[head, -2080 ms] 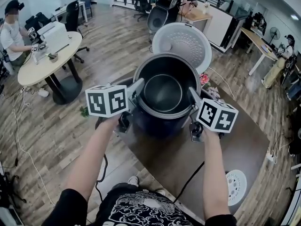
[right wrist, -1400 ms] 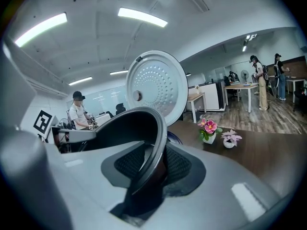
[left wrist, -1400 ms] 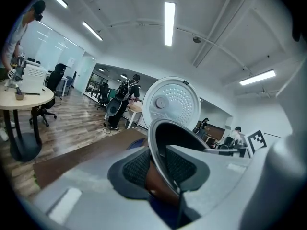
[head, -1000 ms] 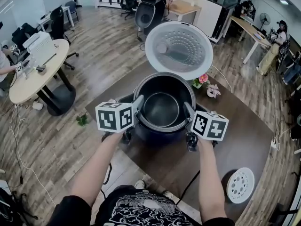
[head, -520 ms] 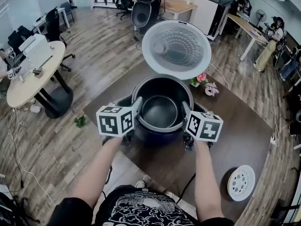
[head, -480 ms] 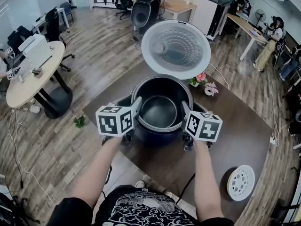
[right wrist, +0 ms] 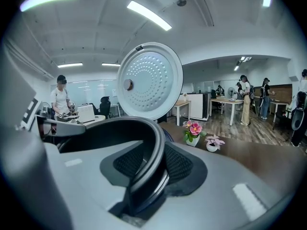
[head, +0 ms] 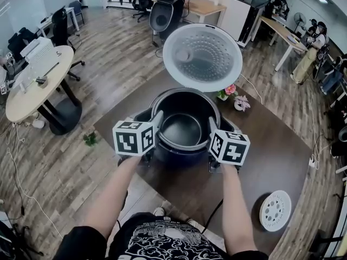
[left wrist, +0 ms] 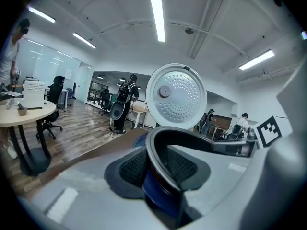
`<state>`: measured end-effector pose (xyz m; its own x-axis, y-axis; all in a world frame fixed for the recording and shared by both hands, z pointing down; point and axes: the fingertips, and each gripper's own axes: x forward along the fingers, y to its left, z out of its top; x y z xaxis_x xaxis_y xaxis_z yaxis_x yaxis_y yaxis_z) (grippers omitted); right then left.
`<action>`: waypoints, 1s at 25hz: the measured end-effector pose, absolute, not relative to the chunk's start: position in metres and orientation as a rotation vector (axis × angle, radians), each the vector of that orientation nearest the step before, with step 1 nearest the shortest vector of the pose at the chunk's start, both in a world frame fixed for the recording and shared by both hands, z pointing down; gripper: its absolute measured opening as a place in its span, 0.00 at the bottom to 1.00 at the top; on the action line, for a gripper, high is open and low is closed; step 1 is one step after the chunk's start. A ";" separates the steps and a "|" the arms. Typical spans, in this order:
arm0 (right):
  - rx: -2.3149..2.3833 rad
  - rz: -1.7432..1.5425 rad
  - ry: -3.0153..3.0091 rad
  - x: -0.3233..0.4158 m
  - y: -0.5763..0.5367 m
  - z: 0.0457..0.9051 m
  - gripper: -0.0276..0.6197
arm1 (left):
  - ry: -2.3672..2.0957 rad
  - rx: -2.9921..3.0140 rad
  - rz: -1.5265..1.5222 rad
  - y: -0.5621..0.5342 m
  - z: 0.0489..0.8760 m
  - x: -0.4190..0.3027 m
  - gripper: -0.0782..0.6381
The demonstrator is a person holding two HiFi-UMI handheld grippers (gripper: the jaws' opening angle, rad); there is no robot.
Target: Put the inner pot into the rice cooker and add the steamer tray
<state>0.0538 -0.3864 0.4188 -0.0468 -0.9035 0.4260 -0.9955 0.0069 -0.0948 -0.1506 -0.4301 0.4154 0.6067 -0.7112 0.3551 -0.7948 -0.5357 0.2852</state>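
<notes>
The dark inner pot (head: 183,130) sits down inside the dark blue rice cooker (head: 179,151), whose white perforated lid (head: 203,56) stands open behind it. My left gripper (head: 159,119) is shut on the pot's left rim (left wrist: 158,143), with the rim pinched between the mesh pads. On the opposite side my right gripper (head: 212,124) grips the right rim (right wrist: 153,147) the same way. The white steamer tray (head: 275,210), a round disc with holes, lies on the brown table (head: 271,161) at the lower right, away from both grippers.
Two small flower pots (head: 232,93) stand on the table right of the cooker. A black cable (head: 217,210) runs off the table's near edge. A round table (head: 32,88) with a printer stands at the left; office chairs, desks and people fill the background.
Since the earliest frame the pot has sunk into the cooker with both grippers on its rim. Over the last second the hands have held still; the right gripper's marker cube has rolled slightly.
</notes>
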 end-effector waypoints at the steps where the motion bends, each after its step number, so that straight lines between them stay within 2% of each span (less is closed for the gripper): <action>1: 1.982 0.544 -2.039 0.054 -0.387 0.419 0.27 | -1.201 2.418 0.274 -0.431 0.416 -0.151 0.29; 16: 1.971 0.571 -2.141 0.049 -0.379 0.407 0.27 | -1.227 2.456 0.301 -0.426 0.407 -0.156 0.33; 23: 2.034 0.516 -2.122 0.069 -0.346 0.394 0.27 | -1.209 2.591 0.289 -0.409 0.370 -0.123 0.33; 25: 2.068 0.509 -2.105 0.079 -0.334 0.391 0.27 | -1.171 2.631 0.297 -0.402 0.362 -0.107 0.36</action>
